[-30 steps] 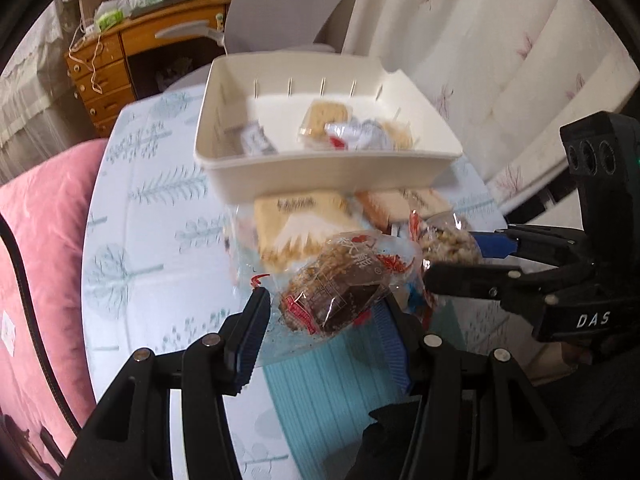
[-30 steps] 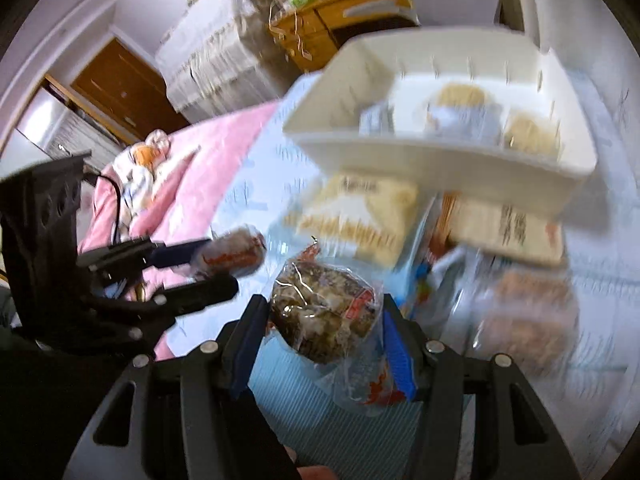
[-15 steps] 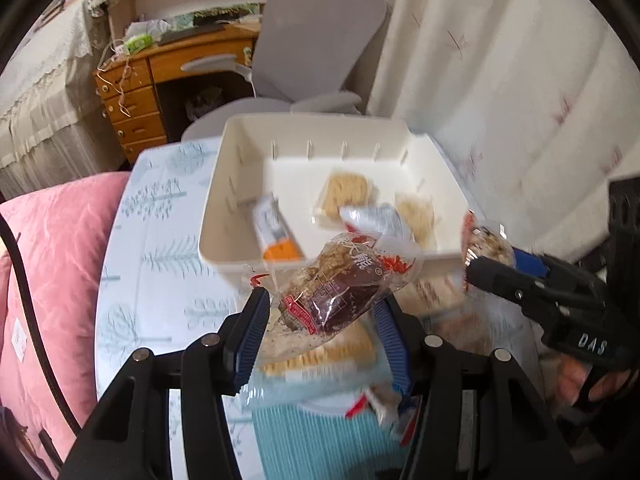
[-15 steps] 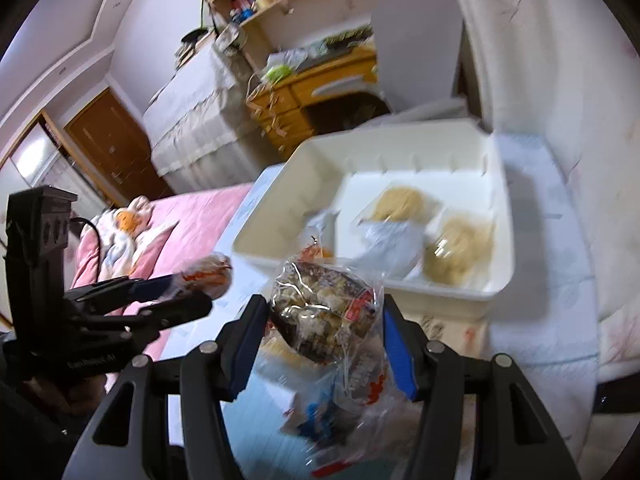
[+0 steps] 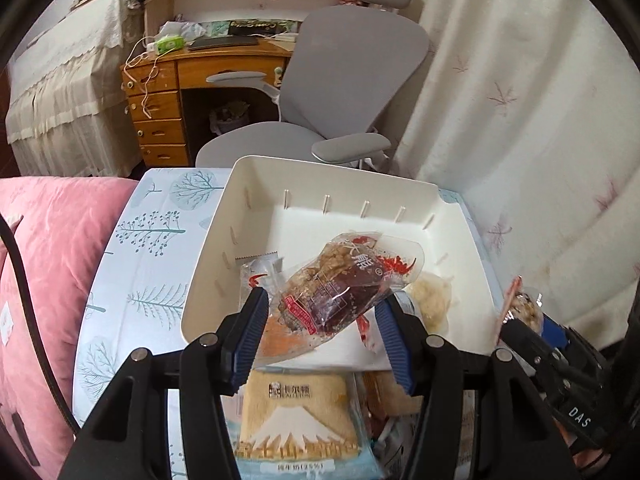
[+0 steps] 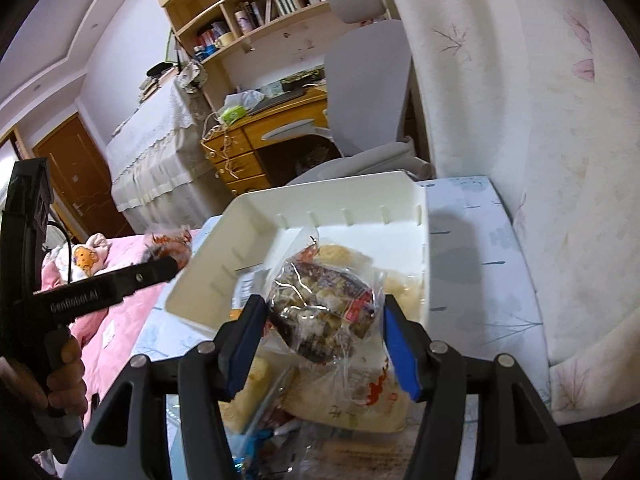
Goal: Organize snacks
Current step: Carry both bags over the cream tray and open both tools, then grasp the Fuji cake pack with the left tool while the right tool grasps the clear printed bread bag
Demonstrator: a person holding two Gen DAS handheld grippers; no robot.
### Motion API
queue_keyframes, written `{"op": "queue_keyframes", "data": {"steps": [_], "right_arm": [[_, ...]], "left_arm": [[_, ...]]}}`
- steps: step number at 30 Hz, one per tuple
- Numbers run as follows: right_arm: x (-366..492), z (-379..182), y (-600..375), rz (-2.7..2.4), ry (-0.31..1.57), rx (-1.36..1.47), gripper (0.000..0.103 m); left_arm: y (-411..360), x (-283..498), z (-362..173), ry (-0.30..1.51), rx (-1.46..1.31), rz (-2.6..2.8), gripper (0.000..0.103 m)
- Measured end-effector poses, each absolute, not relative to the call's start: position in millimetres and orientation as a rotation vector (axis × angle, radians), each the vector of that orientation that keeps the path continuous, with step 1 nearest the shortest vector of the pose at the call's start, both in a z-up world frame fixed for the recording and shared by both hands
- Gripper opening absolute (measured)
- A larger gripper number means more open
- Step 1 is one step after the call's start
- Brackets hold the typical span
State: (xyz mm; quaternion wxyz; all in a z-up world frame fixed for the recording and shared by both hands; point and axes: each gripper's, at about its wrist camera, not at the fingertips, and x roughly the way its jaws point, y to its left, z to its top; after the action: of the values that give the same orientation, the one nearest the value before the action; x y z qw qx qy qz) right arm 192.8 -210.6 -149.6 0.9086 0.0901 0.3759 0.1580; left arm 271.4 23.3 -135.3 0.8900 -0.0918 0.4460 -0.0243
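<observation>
I am working over a round table covered in a pale blue cloth printed with trees [image 5: 132,280], and the big cream plastic bin with slotted inner walls [image 5: 304,184] sits toward its far edge. Loose packets lie in a heap at the near edge, just in front of the bin's near wall; the yellow cake packet printed with a snowy mountain [image 5: 296,420] is the plainest of them. Inside the bin I can make out a few pale wrapped snacks along the near side.

My left gripper [image 5: 320,334] is clamped on a clear-wrapped dark brown snack with a red label [image 5: 340,284], held above the bin's near wall. My right gripper [image 6: 322,338] is clamped on a clear-wrapped nutty brown snack [image 6: 324,312], also just over the near wall, toward the bin's right corner.

To do this well, I judge each packet should go further in past the rim before I let go, and down low so the slippery film does not bounce out. I would release into bare floor toward the far wall, one hand at a time, keeping the two grippers apart.
</observation>
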Motion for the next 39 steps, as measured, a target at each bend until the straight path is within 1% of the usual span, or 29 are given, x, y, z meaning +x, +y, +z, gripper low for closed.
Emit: {"op": "queue_keyframes", "data": {"steps": [1,2,3,4,5,10,14,28,33,39], "right_arm": [[195,-153,-215,0.312,0.767,0.184,0.061],[195,-153,-215,0.312,0.767,0.184,0.064],[196,-155,-216,0.306,0.768,0.186,0.070],[199,-159,-218,0.297,0.779,0.191,0.074],[203,-165,-220,0.282,0.810,0.206,0.080],[205,-178,-232,0.271,0.869,0.326,0.079],[199,-181,-237,0.246,0.888,0.348,0.079],[157,-161,-252,0.222,0.979,0.432,0.079],[142,-163,-257,0.222,1.015,0.467,0.079],[128,-179,-263,0.208,1.097,0.518,0.079]], "left_arm": [[24,274,-137,0.921,-0.196,-0.046,0.056],[24,275,-138,0.927,-0.197,-0.039,0.069],[25,278,-141,0.949,-0.196,-0.025,0.077],[26,279,-144,0.964,-0.201,-0.015,0.081],[27,278,-145,0.974,-0.216,-0.018,0.081],[32,270,-148,1.006,-0.251,-0.020,0.081],[36,260,-145,1.027,-0.253,-0.010,0.081],[43,201,-113,1.123,-0.293,-0.011,0.082],[49,186,-119,1.177,-0.347,0.000,0.082],[63,171,-138,1.250,-0.488,0.031,0.082]]}}
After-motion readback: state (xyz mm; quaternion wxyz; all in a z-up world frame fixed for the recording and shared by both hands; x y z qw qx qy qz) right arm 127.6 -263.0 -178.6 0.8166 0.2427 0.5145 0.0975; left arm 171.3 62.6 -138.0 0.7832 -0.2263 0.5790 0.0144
